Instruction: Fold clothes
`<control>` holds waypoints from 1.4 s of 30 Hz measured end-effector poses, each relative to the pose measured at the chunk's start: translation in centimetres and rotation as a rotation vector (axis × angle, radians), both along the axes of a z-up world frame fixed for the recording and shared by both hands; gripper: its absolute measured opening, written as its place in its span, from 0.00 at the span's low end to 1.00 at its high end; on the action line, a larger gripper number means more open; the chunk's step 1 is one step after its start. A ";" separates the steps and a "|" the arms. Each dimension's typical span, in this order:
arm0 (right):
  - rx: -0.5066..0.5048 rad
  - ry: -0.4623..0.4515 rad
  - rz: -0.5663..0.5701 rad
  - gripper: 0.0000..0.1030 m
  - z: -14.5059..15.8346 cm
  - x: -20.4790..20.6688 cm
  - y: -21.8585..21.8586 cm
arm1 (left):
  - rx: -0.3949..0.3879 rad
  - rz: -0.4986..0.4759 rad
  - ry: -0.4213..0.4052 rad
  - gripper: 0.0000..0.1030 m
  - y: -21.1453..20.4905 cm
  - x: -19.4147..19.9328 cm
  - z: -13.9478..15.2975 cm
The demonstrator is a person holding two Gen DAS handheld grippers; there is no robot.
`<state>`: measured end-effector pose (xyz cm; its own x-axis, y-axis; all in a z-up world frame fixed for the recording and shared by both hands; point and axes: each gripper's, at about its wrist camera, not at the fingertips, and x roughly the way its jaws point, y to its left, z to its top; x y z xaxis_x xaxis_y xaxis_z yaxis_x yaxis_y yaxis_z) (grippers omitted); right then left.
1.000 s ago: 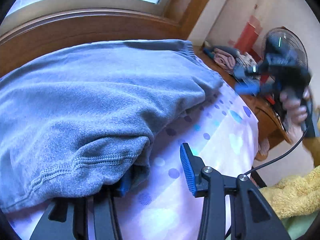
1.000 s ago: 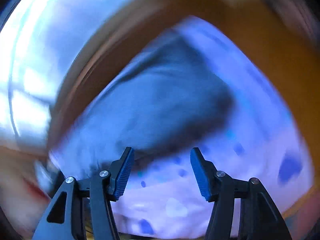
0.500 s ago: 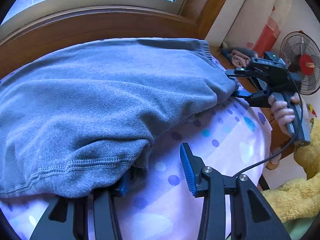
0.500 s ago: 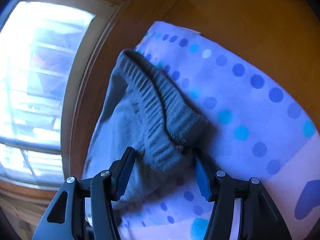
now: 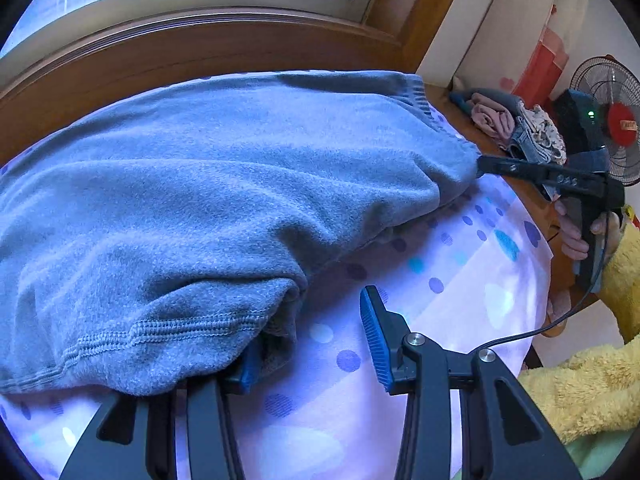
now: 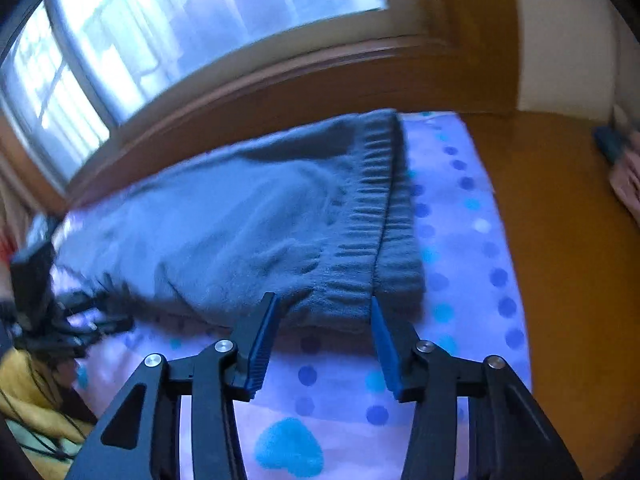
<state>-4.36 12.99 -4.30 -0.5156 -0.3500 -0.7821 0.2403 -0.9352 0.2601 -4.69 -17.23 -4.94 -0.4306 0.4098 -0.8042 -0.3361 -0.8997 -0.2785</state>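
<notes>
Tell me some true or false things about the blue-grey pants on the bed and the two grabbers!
1. The pants lie on a dotted sheet. True.
2. The left gripper is squeezed shut on nothing. False: its fingers stand apart, with the hem draped over one.
3. The right gripper is at the ribbed waistband. True; its jaws are closing.
4. A fan stands by the wall. True.
5. The pants are folded into a neat square. False: they lie stretched out.
</notes>
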 end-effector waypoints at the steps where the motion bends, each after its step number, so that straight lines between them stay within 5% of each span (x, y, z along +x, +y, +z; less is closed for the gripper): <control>1: 0.009 0.003 0.006 0.45 -0.3 -0.2 0.0 | 0.002 0.002 -0.003 0.42 0.0 0.0 0.0; 10: -0.177 -0.030 -0.061 0.43 -3.3 -0.6 3.4 | 0.005 0.040 -0.015 0.38 -0.2 0.1 -0.1; 11: -0.168 -0.024 -0.074 0.32 -3.1 -0.5 3.3 | -0.004 0.045 -0.014 0.34 -0.1 0.1 -0.1; 13: -0.149 -0.014 -0.100 0.30 -2.8 -0.5 3.1 | -0.023 0.059 -0.011 0.23 -0.1 0.1 0.1; 15: -0.133 0.017 -0.117 0.28 -1.7 -0.5 3.1 | -0.017 0.072 -0.010 0.10 -0.5 0.2 0.5; 20: -0.085 0.096 -0.060 0.28 3.3 -1.9 3.6 | -0.017 0.063 -0.003 0.07 -0.4 1.2 1.3; 23: 0.002 0.112 -0.018 0.28 4.5 -2.8 3.1 | -0.028 0.042 -0.007 0.07 0.8 2.1 1.2; 29: 0.106 0.008 -0.050 0.28 -1.5 -4.6 2.8 | -0.078 0.056 -0.044 0.07 1.3 3.5 -0.3; 33: 0.149 0.036 -0.023 0.28 -1.1 -4.3 1.9 | -0.085 0.067 -0.049 0.07 0.8 5.1 1.2; 37: 0.165 0.039 -0.011 0.28 -1.2 -4.6 1.6 | -0.092 0.080 0.032 0.07 0.1 5.5 4.9; 39: 0.170 0.052 -0.012 0.29 -1.1 -4.1 1.8 | -0.101 0.068 0.063 0.11 0.3 4.7 5.7; 41: 0.169 0.058 -0.013 0.29 -1.1 -3.9 1.9 | -0.140 0.038 0.055 0.34 1.0 3.4 5.1; 42: 0.165 0.057 -0.013 0.29 -1.1 -3.8 1.9 | -0.175 0.019 0.046 0.36 1.5 2.7 4.4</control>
<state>-8.20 14.93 -5.39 -0.5647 -0.2127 -0.7975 0.2380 -0.9671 0.0894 -2.03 -15.72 -0.53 -0.4745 0.2567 -0.8420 -0.3272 -0.9394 -0.1021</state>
